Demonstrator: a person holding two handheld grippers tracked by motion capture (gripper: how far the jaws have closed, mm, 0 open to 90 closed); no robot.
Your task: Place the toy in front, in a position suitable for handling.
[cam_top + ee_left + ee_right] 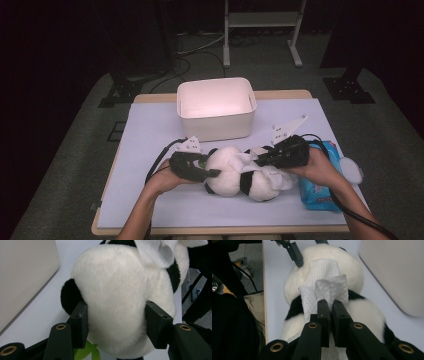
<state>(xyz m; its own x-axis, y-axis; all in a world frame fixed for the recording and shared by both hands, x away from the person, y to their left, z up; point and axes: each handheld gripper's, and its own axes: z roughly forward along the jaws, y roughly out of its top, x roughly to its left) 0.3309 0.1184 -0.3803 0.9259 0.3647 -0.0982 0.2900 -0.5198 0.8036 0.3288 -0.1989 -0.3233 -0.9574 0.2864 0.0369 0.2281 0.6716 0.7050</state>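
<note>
Now left hand-held gripper (116,326) is clamping half-closed on the panda plush (235,172), lying near-centre on the tabletop (150,130); right hand-held gripper (330,308) is pinching a white wipe (324,282) tight against the plush, near the bin (216,107).

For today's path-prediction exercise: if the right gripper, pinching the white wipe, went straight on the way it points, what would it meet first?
Probably the plush panda: the right gripper points along its body, the wipe draped on it.

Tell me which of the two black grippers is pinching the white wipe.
The right gripper: its jaws clamp the crinkled white wipe, while the left gripper squeezes the black-and-white plush panda's head instead.
</note>
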